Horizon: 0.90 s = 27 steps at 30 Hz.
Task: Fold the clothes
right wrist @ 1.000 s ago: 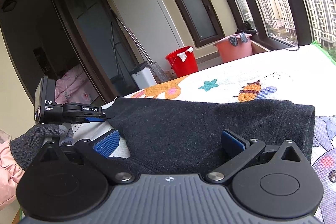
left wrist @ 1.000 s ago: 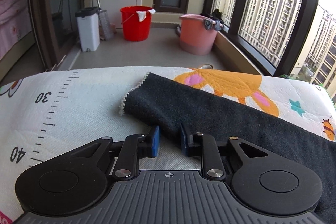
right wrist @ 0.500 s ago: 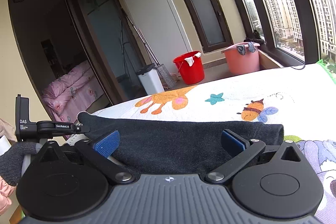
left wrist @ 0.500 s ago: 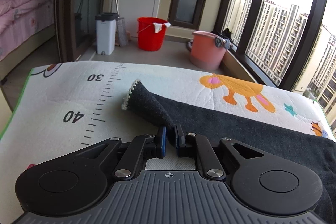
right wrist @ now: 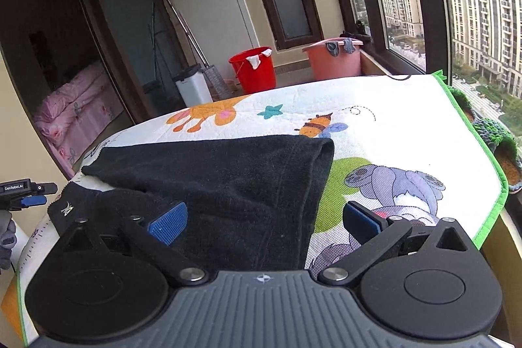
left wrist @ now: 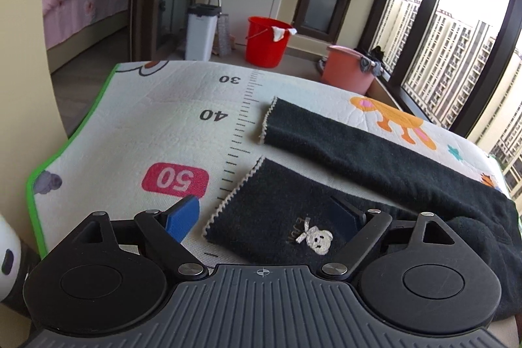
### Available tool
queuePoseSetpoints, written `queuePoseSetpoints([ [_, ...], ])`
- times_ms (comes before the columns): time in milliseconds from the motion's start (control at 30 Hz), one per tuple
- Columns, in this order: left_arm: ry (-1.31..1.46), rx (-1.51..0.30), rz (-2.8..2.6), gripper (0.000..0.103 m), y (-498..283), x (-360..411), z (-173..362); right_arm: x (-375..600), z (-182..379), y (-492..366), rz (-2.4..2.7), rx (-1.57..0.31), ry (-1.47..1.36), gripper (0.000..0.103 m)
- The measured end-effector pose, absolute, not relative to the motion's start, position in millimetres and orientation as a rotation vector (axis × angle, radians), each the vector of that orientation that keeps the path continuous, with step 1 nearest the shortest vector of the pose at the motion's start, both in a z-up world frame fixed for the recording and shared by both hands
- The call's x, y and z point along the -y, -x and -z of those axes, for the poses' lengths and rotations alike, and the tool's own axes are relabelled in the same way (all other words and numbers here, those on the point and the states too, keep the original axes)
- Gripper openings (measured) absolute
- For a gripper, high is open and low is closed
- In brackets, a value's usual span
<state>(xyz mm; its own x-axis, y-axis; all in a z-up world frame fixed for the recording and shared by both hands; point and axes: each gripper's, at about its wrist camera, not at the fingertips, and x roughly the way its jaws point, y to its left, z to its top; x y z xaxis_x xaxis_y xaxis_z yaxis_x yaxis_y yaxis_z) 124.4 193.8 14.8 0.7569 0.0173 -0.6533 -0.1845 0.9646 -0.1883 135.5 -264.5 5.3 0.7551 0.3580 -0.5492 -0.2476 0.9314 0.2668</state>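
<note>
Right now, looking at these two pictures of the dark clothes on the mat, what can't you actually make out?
- Left wrist view: the near part of the black garment is covered by the left gripper, jaws open.
- Left wrist view: the lettering beside the bear patch is too small.
- Right wrist view: the garment's near hem is hidden behind the right gripper.

- The garment (left wrist: 342,152) is seen as dark, matt, fuzzy knit cloth, edged with a pale zigzag trim; a small glittery dog motif (left wrist: 316,238) is applied to it.
- The mat (left wrist: 156,126) is shown as quilted, matt printed fabric with a green bound edge.
- The left gripper (left wrist: 267,214) is made of matt black plastic with bright metal rivets and blue ribbed pads (left wrist: 181,217); its body is finished in grey ridged plastic.
- The right gripper (right wrist: 264,220) looks the same.
- The buckets (left wrist: 267,41) appear as smooth plastic.
</note>
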Motion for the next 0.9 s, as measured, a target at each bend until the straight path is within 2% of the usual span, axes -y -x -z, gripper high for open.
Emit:
queuePoseSetpoints([
  [233, 0.210, -0.734, -0.139, 0.088, -118.0, -182.0, -0.6, 250.8, 1.6, -109.3, -0.369, -0.690, -0.133, 0.098],
  [267, 0.207, -0.732, -0.141, 0.088, -117.2, -179.4, 0.6, 247.4, 4.7, -105.6, -0.369, -0.699, -0.121, 0.094],
  [300, 0.206, -0.731, -0.143, 0.088, -117.0, -178.7, 0.6, 246.5, 6.8, -103.6, -0.365, -0.705, -0.116, 0.087],
  [333, 0.206, -0.730, -0.145, 0.088, -116.7, -178.1, 0.7, 246.9, 10.2, -102.2, -0.347, -0.715, -0.112, 0.068],
  [367, 0.204, -0.730, -0.145, 0.085, -116.3, -177.5, 1.0, 247.3, 13.4, -100.7, -0.330, -0.723, -0.107, 0.053],
  [400, 0.203, -0.729, -0.146, 0.083, -115.9, -177.1, 1.5, 247.9, 13.4, -98.6, -0.309, -0.710, -0.095, 0.046],
  [433, 0.200, -0.727, -0.147, 0.074, -114.7, -176.7, 1.1, 250.2, 13.8, -97.9, -0.291, -0.711, -0.084, 0.037],
  [467, 0.196, -0.726, -0.144, 0.061, -113.3, -176.3, 0.3, 252.3, 13.2, -97.0, -0.291, -0.711, -0.091, 0.036],
  [500, 0.204, -0.728, -0.135, 0.052, -111.7, -177.1, -0.6, 255.1, 12.6, -96.7, -0.297, -0.714, -0.106, 0.035],
  [533, 0.213, -0.731, -0.126, 0.034, -110.1, -177.9, -1.4, 255.2, 12.5, -95.7, -0.299, -0.713, -0.101, 0.035],
  [567, 0.222, -0.733, -0.117, 0.026, -108.5, -178.7, -2.3, 255.2, 12.3, -94.8, -0.300, -0.711, -0.096, 0.035],
  [667, 0.223, -0.734, -0.110, 0.022, -101.2, -177.8, -1.5, 256.0, 11.0, -92.7, -0.302, -0.706, -0.089, 0.034],
  [900, 0.269, -0.735, -0.089, 0.021, -58.1, -180.3, -4.6, 264.4, 3.1, -82.7, -0.292, -0.679, -0.075, 0.033],
])
